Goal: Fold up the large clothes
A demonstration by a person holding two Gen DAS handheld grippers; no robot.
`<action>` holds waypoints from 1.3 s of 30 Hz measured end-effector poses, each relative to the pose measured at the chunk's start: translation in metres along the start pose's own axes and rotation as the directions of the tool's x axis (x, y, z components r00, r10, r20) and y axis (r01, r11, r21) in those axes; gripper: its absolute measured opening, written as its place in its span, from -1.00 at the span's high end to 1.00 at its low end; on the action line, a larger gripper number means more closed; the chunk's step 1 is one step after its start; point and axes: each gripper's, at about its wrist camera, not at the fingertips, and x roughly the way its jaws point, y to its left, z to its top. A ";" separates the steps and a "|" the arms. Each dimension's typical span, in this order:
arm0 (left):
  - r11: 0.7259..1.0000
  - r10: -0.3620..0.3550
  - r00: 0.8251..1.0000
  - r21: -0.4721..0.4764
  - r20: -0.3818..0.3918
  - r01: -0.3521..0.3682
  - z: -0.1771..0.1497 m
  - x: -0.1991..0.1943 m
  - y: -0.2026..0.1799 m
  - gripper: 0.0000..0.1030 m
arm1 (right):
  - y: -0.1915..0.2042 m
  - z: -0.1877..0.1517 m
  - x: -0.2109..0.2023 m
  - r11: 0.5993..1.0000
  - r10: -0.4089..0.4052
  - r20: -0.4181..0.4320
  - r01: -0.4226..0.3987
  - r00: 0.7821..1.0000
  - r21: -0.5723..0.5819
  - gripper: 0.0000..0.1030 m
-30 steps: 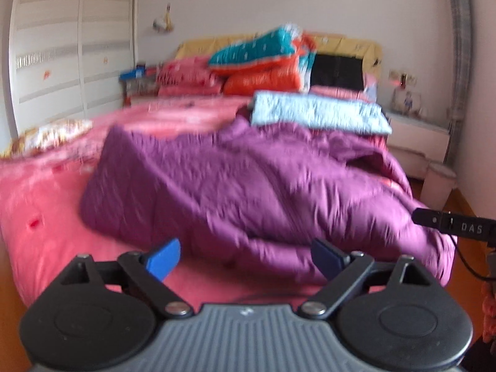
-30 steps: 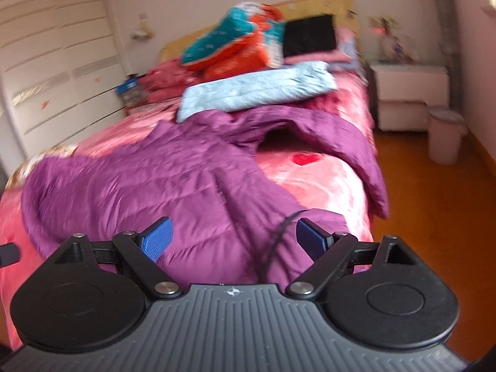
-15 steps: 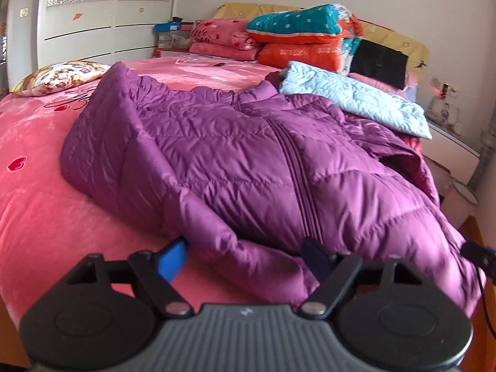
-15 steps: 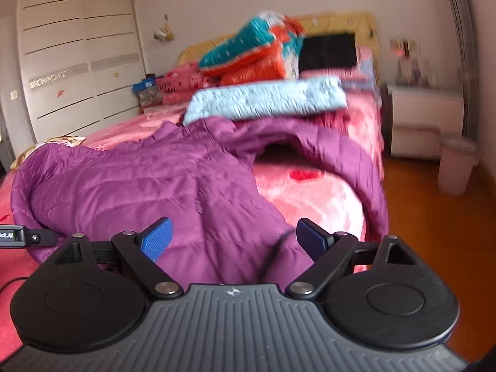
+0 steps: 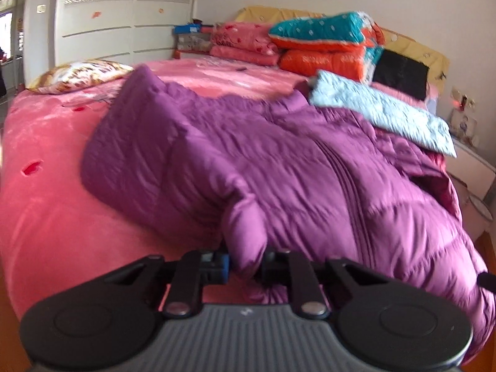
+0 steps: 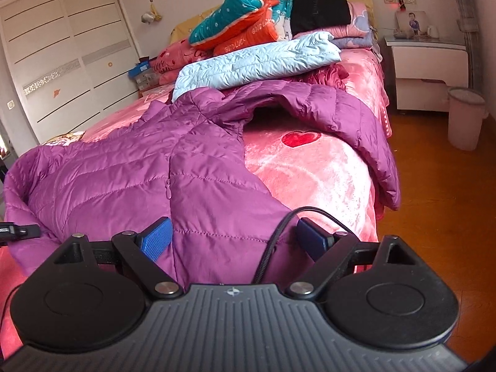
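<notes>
On the bed [image 6: 325,170] lies the purple coat [image 6: 117,167]. The left gripper [image 5: 246,260] has just been closing, fingers pinching its cuff (likely to fold the sleeve); right gripper [image 6: 232,238] spread at its hem, unclamped.

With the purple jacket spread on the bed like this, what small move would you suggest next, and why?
Probably close the right claw on the purple jacket. The left claw has just been closing and now pinches a fold of the hem, while the right one stands open with the hem between its pads, untouched. Both corners need holding before any lift or fold.
</notes>
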 end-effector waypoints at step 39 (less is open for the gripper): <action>0.948 0.307 0.920 0.003 0.243 -0.318 0.056 -0.100 0.111 -0.20 | -0.036 0.006 -0.018 0.984 -0.116 0.027 0.111 0.993 0.137 -1.00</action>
